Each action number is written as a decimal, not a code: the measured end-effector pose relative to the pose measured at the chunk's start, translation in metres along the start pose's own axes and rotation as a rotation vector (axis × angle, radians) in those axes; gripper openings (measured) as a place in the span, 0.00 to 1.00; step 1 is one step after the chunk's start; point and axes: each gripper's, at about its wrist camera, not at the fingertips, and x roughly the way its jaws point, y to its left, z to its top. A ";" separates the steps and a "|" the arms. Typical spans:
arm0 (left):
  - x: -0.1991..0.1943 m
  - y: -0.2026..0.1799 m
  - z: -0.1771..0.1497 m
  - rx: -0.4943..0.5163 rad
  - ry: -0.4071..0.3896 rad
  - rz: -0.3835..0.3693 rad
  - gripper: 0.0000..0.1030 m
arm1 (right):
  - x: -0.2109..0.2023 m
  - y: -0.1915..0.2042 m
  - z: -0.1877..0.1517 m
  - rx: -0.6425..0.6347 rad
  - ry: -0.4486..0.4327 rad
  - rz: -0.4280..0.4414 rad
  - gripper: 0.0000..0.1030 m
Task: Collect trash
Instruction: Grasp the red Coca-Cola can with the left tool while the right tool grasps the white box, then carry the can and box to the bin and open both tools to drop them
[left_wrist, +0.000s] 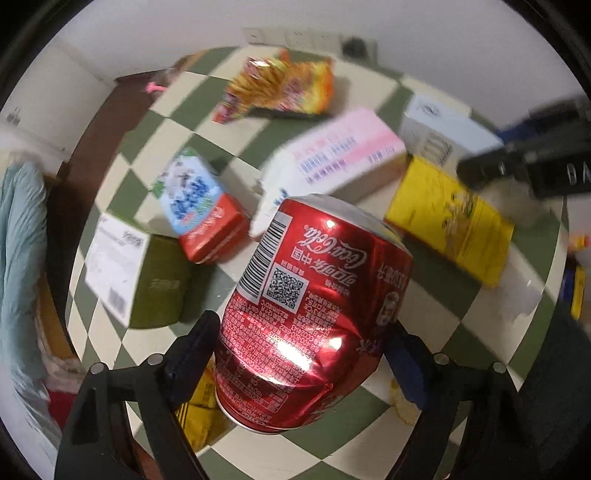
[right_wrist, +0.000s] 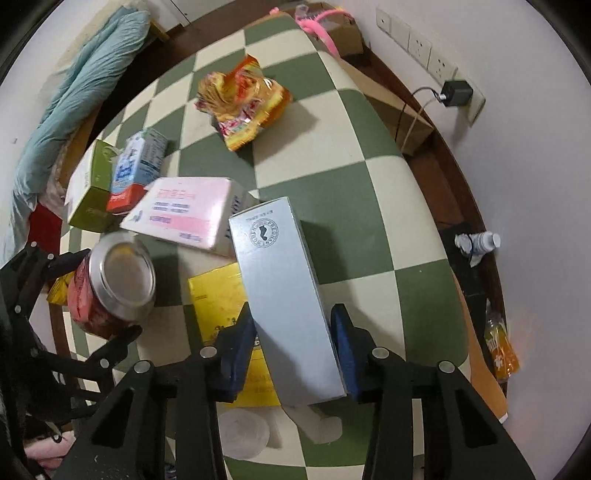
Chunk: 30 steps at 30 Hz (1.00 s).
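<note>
A dented red cola can (left_wrist: 314, 314) and a tall grey-white box (right_wrist: 288, 295) are held above the checkered table (right_wrist: 332, 184), on which lie a crumpled snack bag (right_wrist: 240, 99) near the far edge, a pink box (right_wrist: 184, 214), a milk carton (right_wrist: 136, 166), a green box (right_wrist: 88, 188) and a yellow packet (right_wrist: 218, 299).

A green and cream checkered table (right_wrist: 332, 155). On it, a crinkly snack bag (right_wrist: 242, 101), a pink box (right_wrist: 184, 212), a green box (right_wrist: 90, 192) and a yellow packet (right_wrist: 218, 295). Beside the green box, a small milk carton (right_wrist: 138, 162).
</note>
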 end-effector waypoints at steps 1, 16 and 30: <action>-0.006 0.003 -0.001 -0.023 -0.016 0.005 0.82 | -0.003 0.001 -0.001 0.001 -0.010 0.006 0.41; -0.086 0.017 -0.018 -0.418 -0.282 0.070 0.81 | -0.075 0.030 -0.032 0.028 -0.191 0.104 0.39; -0.194 0.088 -0.165 -0.840 -0.538 0.043 0.79 | -0.138 0.167 -0.079 -0.170 -0.276 0.294 0.39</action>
